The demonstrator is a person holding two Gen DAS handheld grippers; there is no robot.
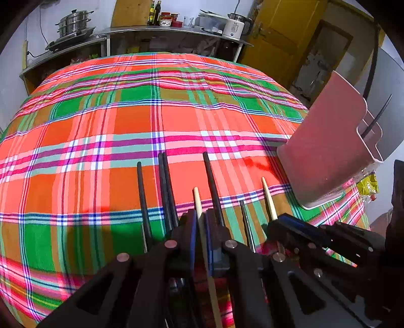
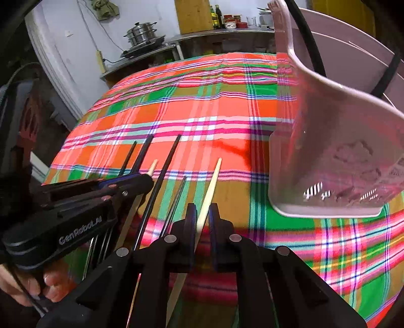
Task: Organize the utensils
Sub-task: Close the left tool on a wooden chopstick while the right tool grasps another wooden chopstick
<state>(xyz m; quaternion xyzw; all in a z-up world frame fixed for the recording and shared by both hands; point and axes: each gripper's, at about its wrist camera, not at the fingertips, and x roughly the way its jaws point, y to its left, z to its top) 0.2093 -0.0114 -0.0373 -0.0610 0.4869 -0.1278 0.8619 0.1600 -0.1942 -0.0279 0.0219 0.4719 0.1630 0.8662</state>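
Several black chopsticks (image 1: 166,191) and two pale wooden ones lie on a plaid tablecloth (image 1: 126,121). My left gripper (image 1: 201,222) is shut on one wooden chopstick (image 1: 198,201). My right gripper (image 2: 202,214) has its jaws close around the other wooden chopstick (image 2: 212,184); it also shows in the left wrist view (image 1: 269,199). A pink utensil holder (image 1: 325,154) stands at the right with black utensils (image 1: 376,118) in it; it also shows in the right wrist view (image 2: 335,151).
A steel shelf (image 1: 161,32) stands behind the table with a steamer pot (image 1: 72,24), bottles (image 1: 155,12) and a kettle (image 1: 236,26). A yellow door (image 1: 285,32) is at the back right. The table's near edge lies under both grippers.
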